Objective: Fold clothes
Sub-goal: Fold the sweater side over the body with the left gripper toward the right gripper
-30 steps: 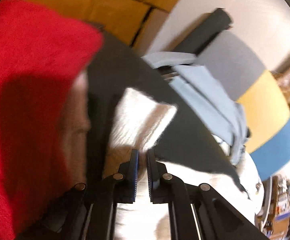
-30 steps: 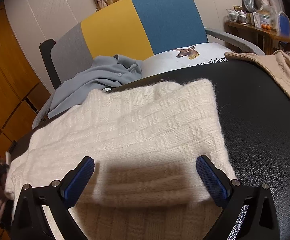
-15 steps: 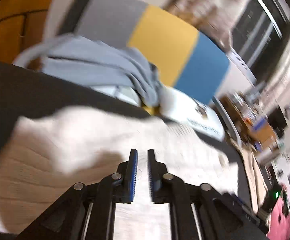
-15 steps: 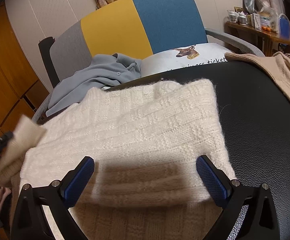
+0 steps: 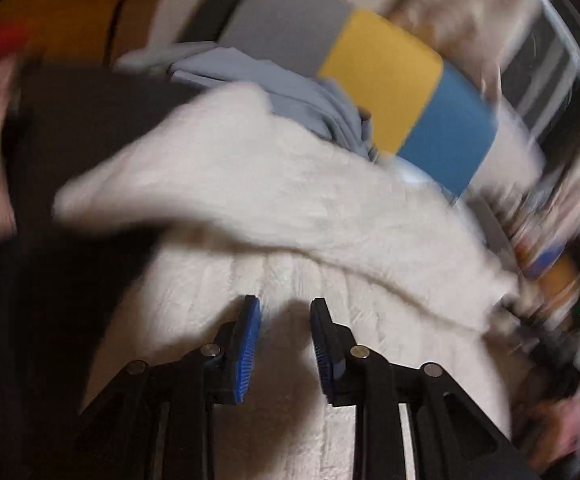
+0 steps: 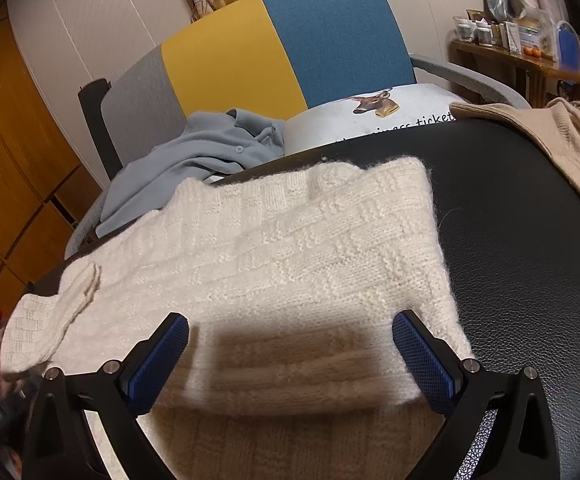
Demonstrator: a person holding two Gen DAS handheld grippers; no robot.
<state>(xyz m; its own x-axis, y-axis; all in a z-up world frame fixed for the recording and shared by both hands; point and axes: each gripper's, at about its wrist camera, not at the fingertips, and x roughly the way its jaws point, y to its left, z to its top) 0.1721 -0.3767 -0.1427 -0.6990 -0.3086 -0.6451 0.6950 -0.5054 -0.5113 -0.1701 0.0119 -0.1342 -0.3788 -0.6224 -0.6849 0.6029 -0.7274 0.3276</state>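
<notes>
Sweater point(image 6: 290, 248) seemingly beneath parted fingers point(image 6: 422, 352).

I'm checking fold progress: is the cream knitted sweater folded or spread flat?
Folded, at least partly: the cream knitted sweater shows an upper layer lying over a ribbed lower layer on the black leather surface.
</notes>
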